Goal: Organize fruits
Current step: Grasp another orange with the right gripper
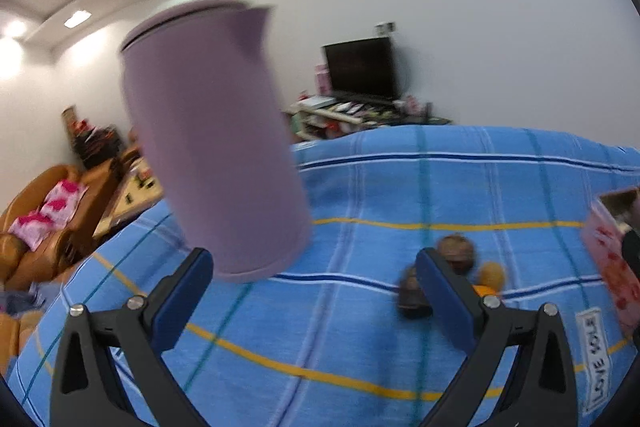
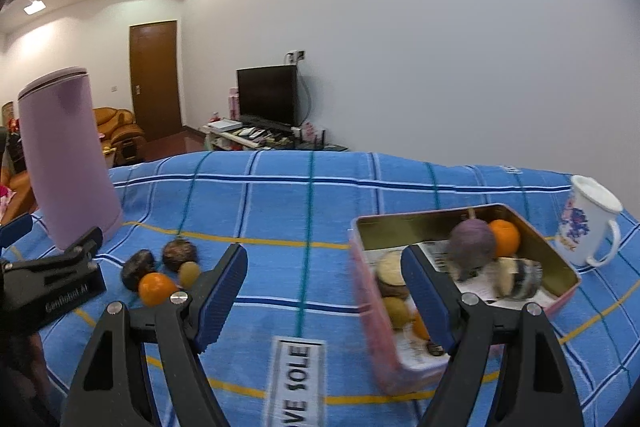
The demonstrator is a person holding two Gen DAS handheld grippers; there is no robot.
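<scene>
Your right gripper (image 2: pixel 324 291) has its blue-padded fingers (image 2: pixel 222 291) spread wide with nothing between them, hovering above the blue plaid cloth (image 2: pixel 280 195). The right-hand finger overlaps the near-left part of a pink tin box (image 2: pixel 376 343) in this view; whether it touches the tin cannot be told. Inside the tin you can see a purple round fruit (image 2: pixel 472 241), an orange (image 2: pixel 505 237) just behind it, a yellow-green fruit (image 2: pixel 394 309) at the near end, and some blurred dark and pale pieces lying on printed paper. A white mug (image 2: pixel 588 227) with a floral print stands just beyond the tin's far-right corner.

Your left gripper (image 1: pixel 314 297) is likewise wide open and empty, held over the cloth. Behind its right finger (image 1: pixel 446 301) sits a loose cluster of fruit: two dark brown ones (image 1: pixel 456 251), an orange (image 1: pixel 486 289) partly hidden, and a small yellowish one (image 1: pixel 492 273). From the right wrist camera that same cluster (image 2: pixel 162 273) lies well to the left of the tin, with the left gripper's body (image 2: pixel 48 281) beside it.

A tall lilac cylinder with a lid (image 1: pixel 208 139) stands on the cloth beyond your left fingers. The pink tin's edge (image 1: pixel 608 267) shows at the far right of that view. A "LOVE SOLE" label (image 2: pixel 298 379) is sewn to the cloth near you.
</scene>
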